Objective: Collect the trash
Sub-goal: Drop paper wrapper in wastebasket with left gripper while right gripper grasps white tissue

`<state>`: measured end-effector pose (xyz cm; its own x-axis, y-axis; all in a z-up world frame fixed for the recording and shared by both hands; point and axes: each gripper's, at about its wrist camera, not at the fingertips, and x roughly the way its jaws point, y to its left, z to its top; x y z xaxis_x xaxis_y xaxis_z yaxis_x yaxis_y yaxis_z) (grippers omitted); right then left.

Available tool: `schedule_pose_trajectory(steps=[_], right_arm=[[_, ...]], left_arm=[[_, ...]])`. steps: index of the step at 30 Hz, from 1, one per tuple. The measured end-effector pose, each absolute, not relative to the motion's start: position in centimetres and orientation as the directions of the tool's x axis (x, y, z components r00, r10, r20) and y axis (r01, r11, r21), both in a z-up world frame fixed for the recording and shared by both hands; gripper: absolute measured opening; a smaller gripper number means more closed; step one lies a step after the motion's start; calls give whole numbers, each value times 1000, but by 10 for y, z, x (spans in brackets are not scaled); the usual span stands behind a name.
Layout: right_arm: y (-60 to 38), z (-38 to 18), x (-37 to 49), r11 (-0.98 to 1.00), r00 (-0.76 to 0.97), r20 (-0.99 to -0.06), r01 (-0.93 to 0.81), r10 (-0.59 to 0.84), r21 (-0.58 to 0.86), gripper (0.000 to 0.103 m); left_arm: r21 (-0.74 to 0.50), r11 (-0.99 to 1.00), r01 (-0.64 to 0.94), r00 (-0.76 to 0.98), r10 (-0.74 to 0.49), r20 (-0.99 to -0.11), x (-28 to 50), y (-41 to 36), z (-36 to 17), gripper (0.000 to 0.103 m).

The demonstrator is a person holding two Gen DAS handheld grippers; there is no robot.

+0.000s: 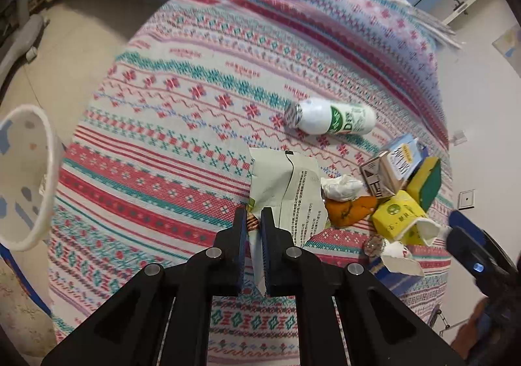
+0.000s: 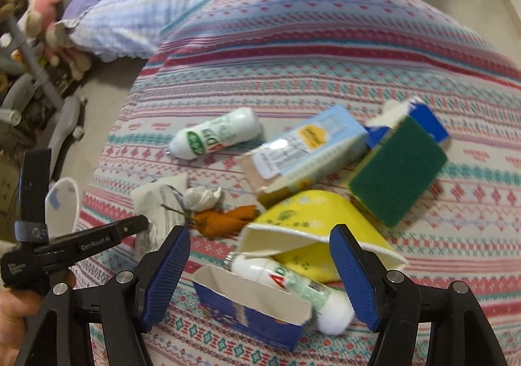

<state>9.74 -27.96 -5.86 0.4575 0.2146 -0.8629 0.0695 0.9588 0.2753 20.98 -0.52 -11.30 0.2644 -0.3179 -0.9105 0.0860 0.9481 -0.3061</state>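
Both jaws differ: left gripper (image 1: 253,222) pinches wrapper (image 1: 286,183); right gripper (image 2: 260,255) wide.

"GenRobot.AI" stands on the left hand-held gripper (image 2: 130,227); "AD" on the white bottle (image 2: 289,291).

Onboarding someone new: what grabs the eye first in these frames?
The litter heap on the patterned bedspread: yellow carton, green sponge, orange peel. The left gripper is shut on a printed white wrapper; the right gripper hangs open over a small white bottle.
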Motion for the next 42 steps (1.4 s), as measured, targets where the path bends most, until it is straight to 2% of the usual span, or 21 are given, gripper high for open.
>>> schedule_pose_trajectory(steps=[6, 11, 15, 19, 24, 26, 29, 34, 42], right_arm=[[-253, -69, 113, 962, 444, -861, -5, 247, 274, 71], [-244, -86, 135, 929, 422, -848, 33, 321, 368, 49], [-234, -101, 153, 902, 410, -840, 84, 355, 423, 47], [-224, -123, 168, 914, 369, -876, 134, 312, 382, 47], [-212, -143, 180, 939, 303, -923, 171, 238, 298, 42], [-206, -149, 182, 950, 277, -935, 156, 221, 271, 29], [-202, -139, 181, 963, 319, -933, 148, 169, 226, 24], [-205, -105, 175, 957, 437, -881, 126, 184, 262, 24], [-180, -105, 167, 945, 445, -856, 58, 263, 321, 24]], left_arm=[[-300, 950, 84, 295, -311, -904, 202, 18, -94, 9], [-307, 948, 82, 312, -317, -896, 199, 36, -88, 9], [-311, 948, 72, 311, -318, -896, 198, 51, -86, 9], [-305, 951, 53, 318, -306, -897, 198, 71, -85, 9], [-320, 947, 18, 321, -308, -896, 200, 99, -83, 9], [-333, 943, 7, 327, -317, -890, 199, 109, -80, 9], [-351, 936, -7, 353, -326, -877, 198, 130, -70, 9], [-352, 932, -87, 398, -291, -870, 199, 181, -63, 9], [-386, 892, -236, 414, -267, -870, 194, 261, -70, 9]])
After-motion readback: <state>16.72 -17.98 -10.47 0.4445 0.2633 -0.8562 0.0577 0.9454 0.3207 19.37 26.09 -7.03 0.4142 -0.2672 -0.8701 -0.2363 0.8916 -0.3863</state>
